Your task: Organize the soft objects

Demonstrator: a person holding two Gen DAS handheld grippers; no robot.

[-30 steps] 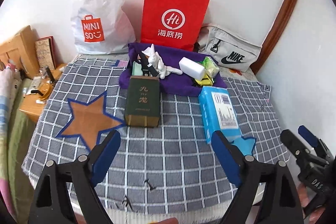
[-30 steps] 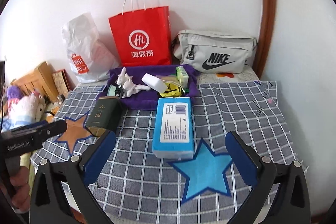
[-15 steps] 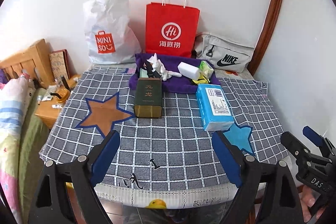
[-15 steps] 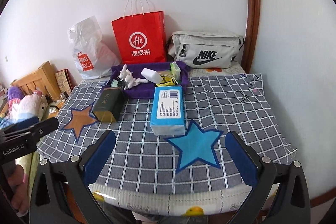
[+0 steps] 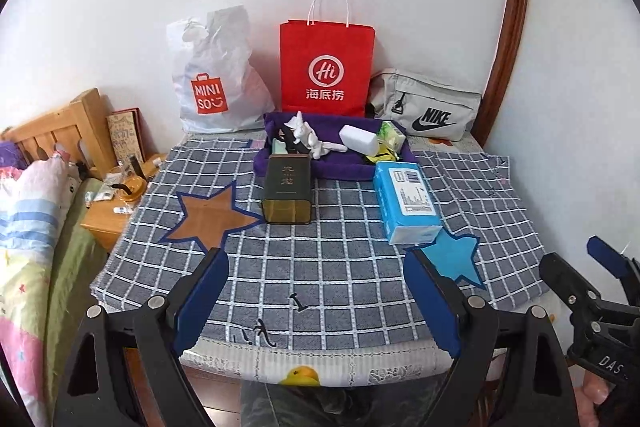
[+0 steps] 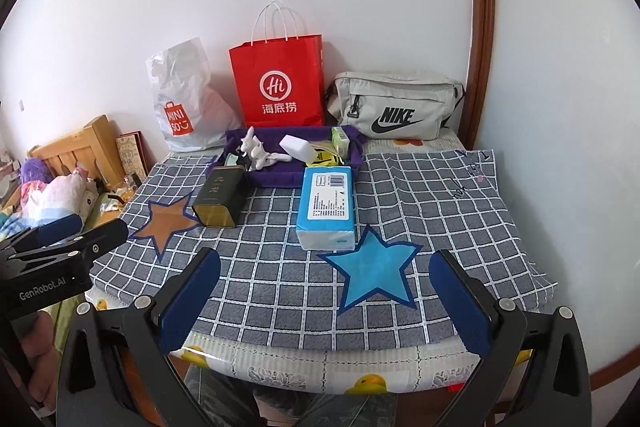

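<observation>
Right wrist view is showing the blue tissue pack [image 6: 327,207] lying flat on the checked tablecloth [image 6: 420,203], its long axis running away from the camera, near end just beside the blue star [image 6: 372,277] and far end touching the purple tray [image 6: 296,175]. It is sitting ahead of the right gripper [image 6: 324,301] and slightly left of centre, so the right hand is judged nearer; from the left gripper [image 5: 316,301] it is lying off to the right. Both grippers are hanging spread wide and empty at the table's near edge, pointing forward and level. A dark green tin [image 6: 220,201] is lying to the left.
</observation>
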